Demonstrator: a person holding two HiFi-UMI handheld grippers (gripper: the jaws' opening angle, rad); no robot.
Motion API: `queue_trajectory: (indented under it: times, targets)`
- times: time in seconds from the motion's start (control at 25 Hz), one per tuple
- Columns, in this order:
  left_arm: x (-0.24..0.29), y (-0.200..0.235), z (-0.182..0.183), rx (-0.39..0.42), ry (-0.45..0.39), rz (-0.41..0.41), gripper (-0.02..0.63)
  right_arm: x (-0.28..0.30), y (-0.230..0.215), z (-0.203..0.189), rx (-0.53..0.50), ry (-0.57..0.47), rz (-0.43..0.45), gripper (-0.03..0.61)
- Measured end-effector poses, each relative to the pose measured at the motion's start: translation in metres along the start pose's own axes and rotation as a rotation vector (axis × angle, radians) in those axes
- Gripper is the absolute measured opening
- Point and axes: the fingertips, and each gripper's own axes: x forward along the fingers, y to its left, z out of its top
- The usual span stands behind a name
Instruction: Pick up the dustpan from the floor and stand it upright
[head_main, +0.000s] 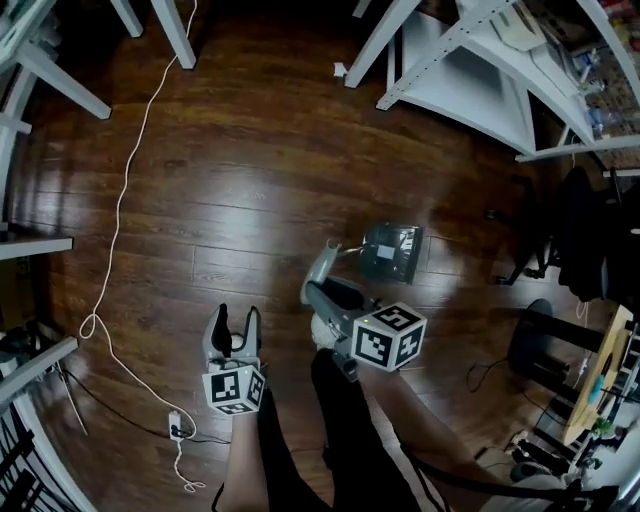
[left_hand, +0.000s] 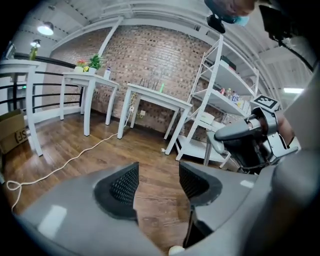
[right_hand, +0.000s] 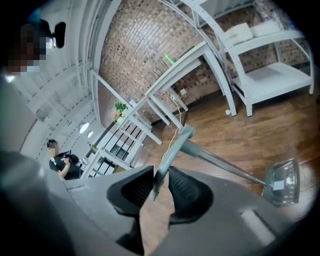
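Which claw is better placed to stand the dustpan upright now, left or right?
Right, I'd say. The right claw is shut on the dustpan handle, so it can likely swing the pan into place. The left claw is open, empty and apart from it.

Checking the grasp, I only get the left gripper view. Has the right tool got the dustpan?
Observer: Yes. In the right gripper view the right tool is shut on the grey handle of the dustpan.
Operator: Where's the pan end?
Observer: In the head view the pan is beyond the right tool, over the wood floor. I can't tell whether it touches.
Operator: Anyone nearby?
Observer: The right gripper view shows a person far off by the white railing.
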Motion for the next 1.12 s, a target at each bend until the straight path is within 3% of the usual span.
queue_trajectory:
  times: [0.2, 0.4, 0.6, 0.8, 0.84, 0.88, 0.92, 0.96, 1.12]
  targets:
    - [0.018, -0.072, 0.012, 0.064, -0.008, -0.088, 0.272, -0.064, -0.029, 0.062, 0.099, -0.153, -0.019, 0.079]
    - [0.036, -0.117, 0.008, 0.107, -0.003, -0.138, 0.272, -0.097, -0.038, 0.103, 0.157, -0.259, 0.029, 0.084]
    - [0.038, -0.141, 0.014, 0.174, 0.004, -0.190, 0.272, -0.117, -0.047, 0.108, 0.183, -0.309, 0.043, 0.098]
    - [0.024, -0.159, 0.035, 0.210, 0.024, -0.212, 0.272, -0.128, -0.058, 0.084, 0.132, -0.232, -0.030, 0.118]
    - [0.019, -0.164, 0.042, 0.216, 0.027, -0.219, 0.272, -0.133, -0.060, 0.082, 0.106, -0.220, -0.066, 0.127]
    - [0.013, -0.168, 0.050, 0.219, 0.031, -0.226, 0.272, -0.138, -0.062, 0.080, 0.076, -0.208, -0.113, 0.176]
    - [0.006, -0.172, 0.060, 0.221, 0.033, -0.232, 0.272, -0.145, -0.064, 0.078, 0.048, -0.196, -0.160, 0.273]
    - [-0.002, -0.174, 0.071, 0.222, 0.031, -0.239, 0.272, -0.153, -0.063, 0.078, 0.027, -0.188, -0.193, 0.323]
    - [-0.031, -0.190, 0.139, 0.219, -0.042, -0.301, 0.272, -0.199, -0.027, 0.104, -0.050, -0.240, -0.219, 0.325]
